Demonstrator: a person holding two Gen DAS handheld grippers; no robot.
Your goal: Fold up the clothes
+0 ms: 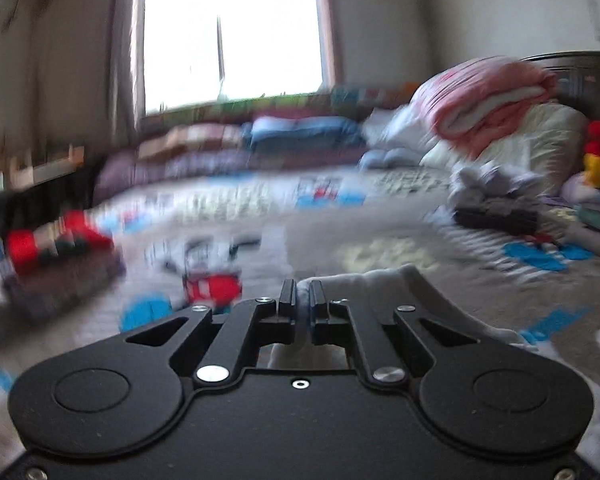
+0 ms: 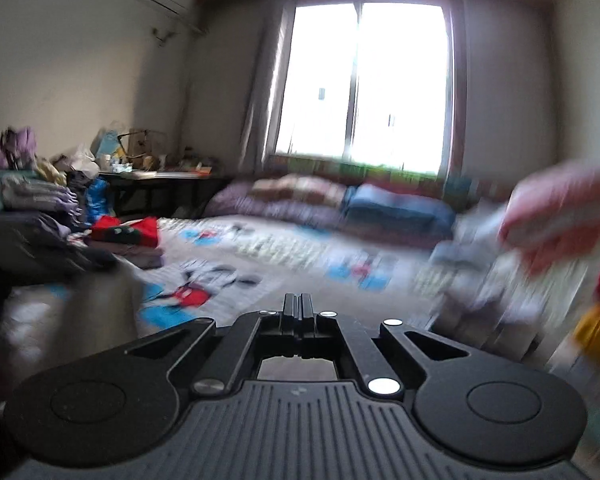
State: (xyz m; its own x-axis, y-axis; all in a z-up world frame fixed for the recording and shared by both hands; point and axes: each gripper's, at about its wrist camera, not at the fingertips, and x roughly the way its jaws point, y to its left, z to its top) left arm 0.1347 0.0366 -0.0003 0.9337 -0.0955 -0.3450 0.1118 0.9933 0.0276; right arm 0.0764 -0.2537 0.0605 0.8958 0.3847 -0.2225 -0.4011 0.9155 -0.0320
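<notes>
White cloth garment (image 1: 364,280): pinched between the jaws of the left gripper (image 1: 302,292), a fold of it visible in the narrow gap between the two fingers; the rest trails to the right and below the gripper body, over the bed (image 1: 380,236). Right gripper (image 2: 298,306): jaws pressed together, with nothing visible between them; whether any cloth is caught there cannot be told from its own view. Bed cover: pale, printed with cartoon figures in red, blue and black. Folded red and black garment (image 1: 60,240) atop a purple folded pile at the bed's left edge. Dark folded item (image 1: 496,214) with pale cloth above it, right side of bed. Pink blanket (image 1: 496,100), rolled, resting on white bedding near the headboard. Blue pillow (image 1: 300,130) along the far edge under the window (image 1: 232,32). Desk (image 2: 160,178) by the left wall, carrying bags and small clutter; contents too blurred to identify. Stack of folded clothes (image 2: 36,196), purple and grey, left foreground of the right view
</notes>
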